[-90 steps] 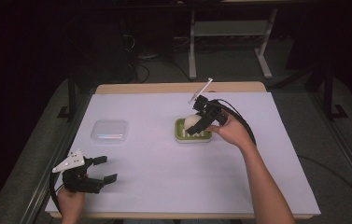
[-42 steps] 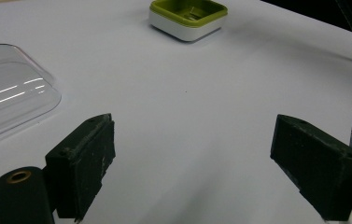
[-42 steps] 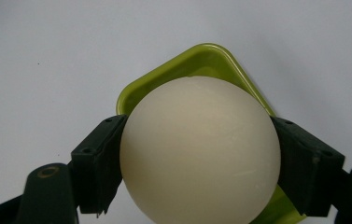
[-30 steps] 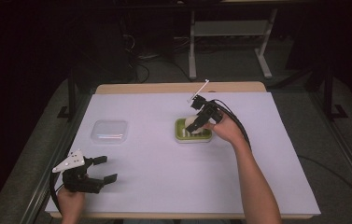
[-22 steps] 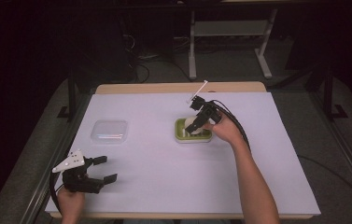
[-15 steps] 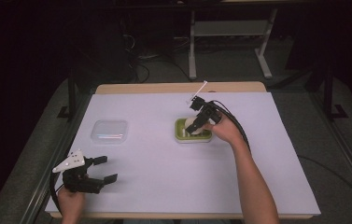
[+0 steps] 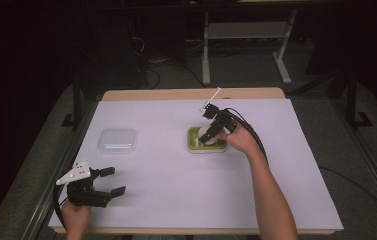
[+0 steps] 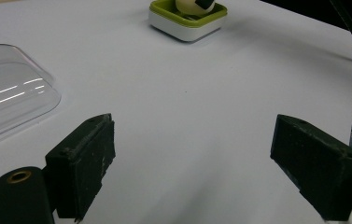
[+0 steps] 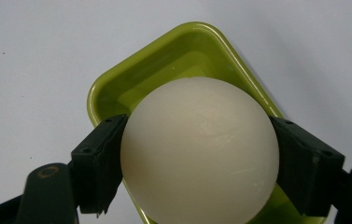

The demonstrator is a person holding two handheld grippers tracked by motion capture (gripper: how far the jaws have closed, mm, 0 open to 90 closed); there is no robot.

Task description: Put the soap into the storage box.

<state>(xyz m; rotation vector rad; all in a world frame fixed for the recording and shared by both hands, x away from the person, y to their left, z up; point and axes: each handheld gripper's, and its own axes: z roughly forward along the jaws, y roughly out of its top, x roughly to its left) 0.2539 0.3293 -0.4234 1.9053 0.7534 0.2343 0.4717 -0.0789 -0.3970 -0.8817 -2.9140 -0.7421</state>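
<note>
Table (image 7: 176,210) mostly bare; right claw (image 9: 197,163) clamps ball (image 9: 199,149) over tray (image 9: 117,88), left claw (image 8: 201,154) released.

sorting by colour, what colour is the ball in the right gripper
Cream white ball, clearest in the right gripper view.

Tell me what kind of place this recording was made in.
Probably a lab or workshop set up for recording. A table under a white sheet stands in a dark room, with cables on the floor behind and a metal stand. On it a right gripper holds a ball.
</note>
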